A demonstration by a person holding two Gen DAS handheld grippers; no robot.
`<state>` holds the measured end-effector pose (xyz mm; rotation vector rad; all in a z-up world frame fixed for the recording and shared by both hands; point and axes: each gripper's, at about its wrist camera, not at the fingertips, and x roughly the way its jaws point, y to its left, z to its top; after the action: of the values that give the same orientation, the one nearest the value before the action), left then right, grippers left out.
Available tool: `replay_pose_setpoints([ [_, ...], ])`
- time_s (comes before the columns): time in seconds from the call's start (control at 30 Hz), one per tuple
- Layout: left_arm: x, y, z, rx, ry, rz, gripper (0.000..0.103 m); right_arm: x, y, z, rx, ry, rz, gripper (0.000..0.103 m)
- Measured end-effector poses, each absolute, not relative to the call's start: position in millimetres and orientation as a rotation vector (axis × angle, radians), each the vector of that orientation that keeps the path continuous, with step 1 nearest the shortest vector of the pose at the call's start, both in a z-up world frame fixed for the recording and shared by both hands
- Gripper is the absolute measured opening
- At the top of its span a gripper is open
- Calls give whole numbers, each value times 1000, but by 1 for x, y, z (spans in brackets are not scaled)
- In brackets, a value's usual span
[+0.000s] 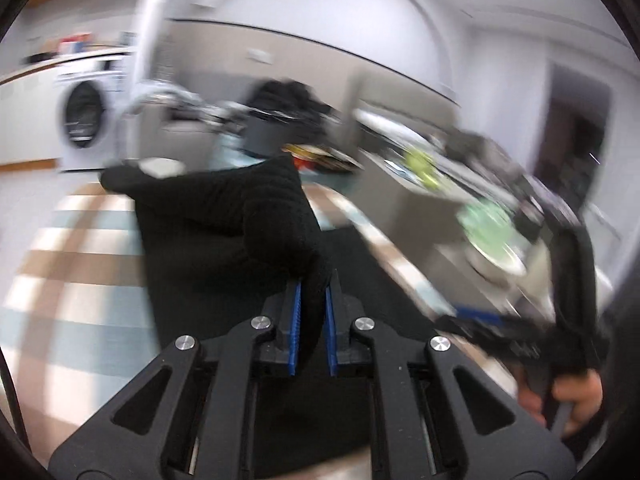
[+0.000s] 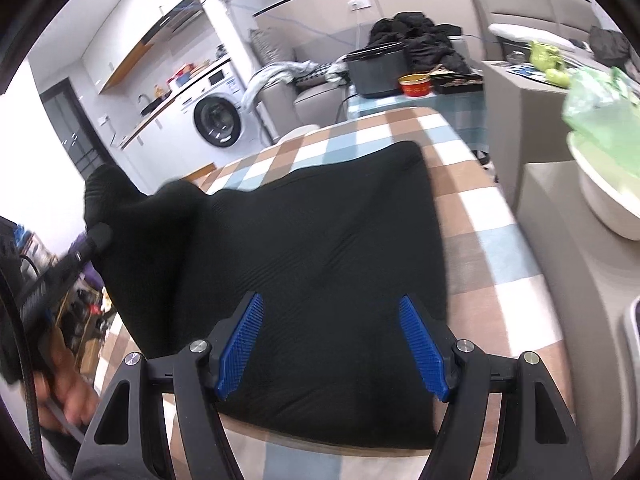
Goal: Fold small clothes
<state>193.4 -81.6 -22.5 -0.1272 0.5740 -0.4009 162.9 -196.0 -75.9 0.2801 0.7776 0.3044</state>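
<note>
A black ribbed knit garment [image 2: 320,232] lies on the checked tablecloth [image 2: 480,216]. My left gripper [image 1: 314,292] is shut on a bunched part of the garment [image 1: 240,208] and holds that part lifted off the table. In the right wrist view the left gripper [image 2: 94,240] shows at the left edge, gripping the raised left corner. My right gripper [image 2: 332,320] is open, its blue pads [image 2: 240,340] spread above the near edge of the garment, holding nothing. It also shows in the left wrist view [image 1: 500,328] at the right.
A white bowl with a green bag [image 2: 600,168] stands at the right on a grey cabinet. A dark pot [image 2: 376,72], a red tin [image 2: 416,86] and a pile of dark clothes [image 2: 420,36] sit beyond the table. A washing machine [image 2: 218,122] is at the back left.
</note>
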Motion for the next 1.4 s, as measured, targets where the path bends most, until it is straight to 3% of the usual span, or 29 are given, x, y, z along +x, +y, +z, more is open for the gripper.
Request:
replay_pose_setpoints([
  [0.1,192,-139,-53,-34,721,-541,9,162,-206,-73,290,767,285,72],
  [0.23,185,-166,-91,26,874,-625,22,161,-215,-73,295,768,261,72],
  [0.3,177,-162,-94,29,865,-641,28,162,-217,-75,305,773,256,72],
  [0.37,173,-152,-88,19,836,-625,56,163,-217,-77,305,784,259,72],
  [0.43,171,-132,-80,-19,799,-581,65,164,-215,-79,313,795,270,72],
  [0.77,199,-4,-98,-159,833,-341,66,179,-202,-109,388,958,373,72],
  [0.9,203,18,-113,-173,864,-316,66,181,-199,-118,397,998,395,71],
  [0.97,198,28,-116,-172,856,-309,66,183,-193,-120,414,1006,456,64],
  [1.13,205,28,-125,-181,869,-307,66,185,-182,-123,387,1015,473,64],
  [1.2,208,22,-125,-176,868,-309,66,187,-179,-128,386,1018,480,57],
  [1.27,209,25,-126,-181,869,-302,66,186,-173,-128,332,1000,465,31],
  [1.3,209,27,-125,-191,871,-298,66,184,-169,-126,313,991,480,25],
  [1.4,209,31,-120,-213,869,-287,66,175,-160,-114,237,924,475,19],
])
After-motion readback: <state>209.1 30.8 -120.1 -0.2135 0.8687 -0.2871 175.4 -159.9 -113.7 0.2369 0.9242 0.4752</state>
